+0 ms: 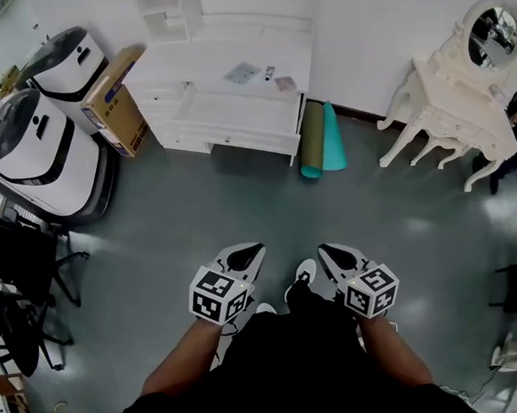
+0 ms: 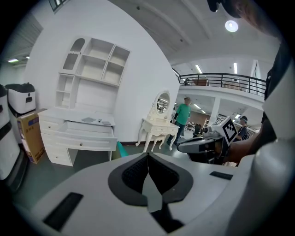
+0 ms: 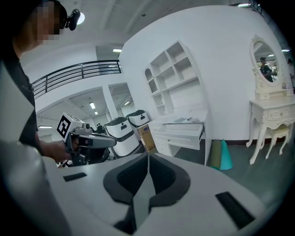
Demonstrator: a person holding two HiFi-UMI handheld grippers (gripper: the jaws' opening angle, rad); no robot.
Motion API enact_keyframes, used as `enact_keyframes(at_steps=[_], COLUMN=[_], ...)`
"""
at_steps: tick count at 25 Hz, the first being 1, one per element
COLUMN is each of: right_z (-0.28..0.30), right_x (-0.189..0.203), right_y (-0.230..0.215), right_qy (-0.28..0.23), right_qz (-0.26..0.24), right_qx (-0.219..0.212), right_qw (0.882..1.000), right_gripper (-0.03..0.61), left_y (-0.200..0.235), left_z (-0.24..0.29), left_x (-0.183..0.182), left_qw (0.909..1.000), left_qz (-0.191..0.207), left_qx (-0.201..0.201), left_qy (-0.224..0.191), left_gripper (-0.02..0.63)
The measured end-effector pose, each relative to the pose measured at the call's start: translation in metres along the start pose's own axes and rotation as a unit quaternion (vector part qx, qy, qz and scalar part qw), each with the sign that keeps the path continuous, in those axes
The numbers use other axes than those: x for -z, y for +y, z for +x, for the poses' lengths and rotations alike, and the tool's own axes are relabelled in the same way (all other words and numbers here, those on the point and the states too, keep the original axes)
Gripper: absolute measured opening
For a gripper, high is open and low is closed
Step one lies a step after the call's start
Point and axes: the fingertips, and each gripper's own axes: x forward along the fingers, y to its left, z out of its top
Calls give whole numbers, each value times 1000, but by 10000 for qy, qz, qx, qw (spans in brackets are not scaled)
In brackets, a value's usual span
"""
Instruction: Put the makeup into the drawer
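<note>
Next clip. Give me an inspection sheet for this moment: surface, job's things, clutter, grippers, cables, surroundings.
Surface: white desk against the wall, its top mostly bare.
Job's things: a few small items on the desk top, too small to identify; drawer pulled open, nothing seen inside.
Clutter: flat grey sheet on the desk top.
Grippers: left hand-held gripper and right hand-held gripper both shut and empty, side by side over the grey floor, apart from the desk.
Cables: nothing seen.
Surroundings: rolled mats beside the desk; cardboard box and two white machines on the left; dressing table with a mirror on the right.
</note>
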Motion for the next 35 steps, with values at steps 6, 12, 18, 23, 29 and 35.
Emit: enact_keyframes(at_steps=[6, 12, 18, 23, 29, 35], right_z=[29, 86, 133, 165, 184, 188], right_x=[-20, -45, -103, -136, -143, -140], right_y=[-18, -49, -96, -137, -186, -217], right_qy=[13, 42, -144, -189, -78, 34], right_qz=[4, 89, 49, 10, 112, 386], right_qx=[-112, -299, -444, -580, -626, -550], right_qw=[9999, 9995, 9989, 9981, 9979, 9977], right_gripper=[28, 28, 28, 28, 28, 28], left_y=[22, 65, 108, 137, 150, 161], left_z=[12, 31, 72, 118, 179, 208], left_x=[-13, -25, -86, -120, -144, -160], left_qw=[9998, 9993, 9988, 9984, 9985, 9981], left_qz=[-103, -142, -55, 61, 133, 224], left_qx=[-131, -331, -480, -553, -529, -538], left_qy=[-108, 87, -86, -79, 9, 197], left_gripper=[11, 11, 11, 11, 11, 11])
